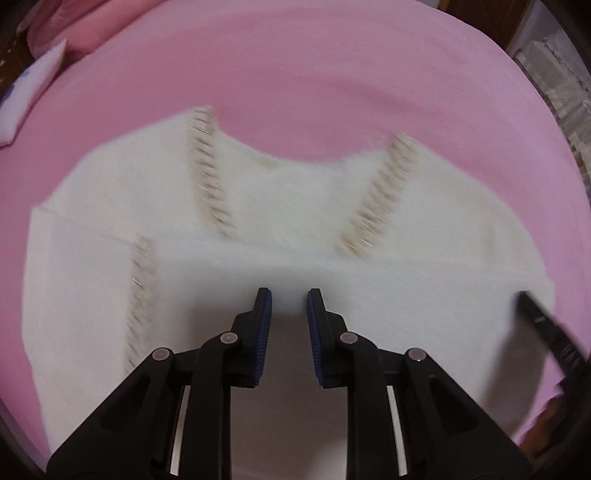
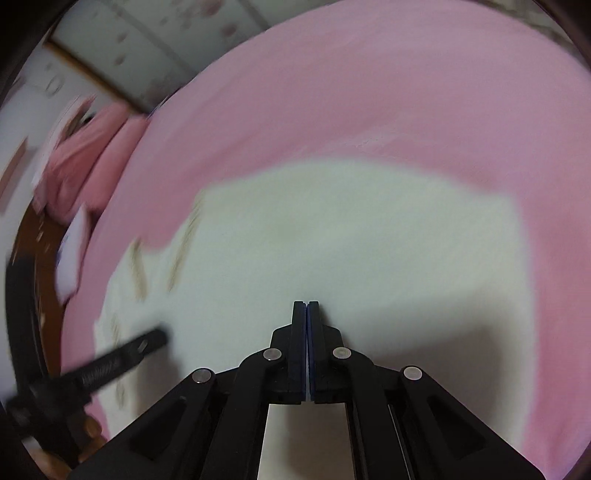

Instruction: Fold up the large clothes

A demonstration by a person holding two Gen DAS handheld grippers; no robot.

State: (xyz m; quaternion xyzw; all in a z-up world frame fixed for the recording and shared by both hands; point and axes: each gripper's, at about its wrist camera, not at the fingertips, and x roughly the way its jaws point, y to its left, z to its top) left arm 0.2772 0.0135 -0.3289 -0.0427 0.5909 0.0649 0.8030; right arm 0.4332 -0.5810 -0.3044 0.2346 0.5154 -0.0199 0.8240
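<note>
Between the blue pads of the left gripper (image 1: 289,295), a narrow gap shows white cloth, though whether the pads pinch a fold of it or merely hover over it cannot be told from the blurred left wrist view. Beyond the tips, toward twelve o'clock, lies the white garment (image 1: 303,206), spread flat on the pink bedsheet (image 1: 332,74), its long axis running from nine to three o'clock across the view, with three bands of gold stitching (image 1: 208,173) angling over it. At three o'clock, the tip of the other tool reaches onto the same near fold. Seen from its own camera, the right gripper (image 2: 306,303) has its jaws pressed fully together; no cloth is visible between them, and the tips sit over the garment's plain right half, with the left tool's arm at eight o'clock. Both tools thus stand along the garment's near edge, side by side, the bulk of the cloth ahead of them. By that layout, the likely next fold carries this near edge forward toward twelve o'clock. A pink pillow (image 1: 77,33) lies at eleven o'clock, well apart.
</note>
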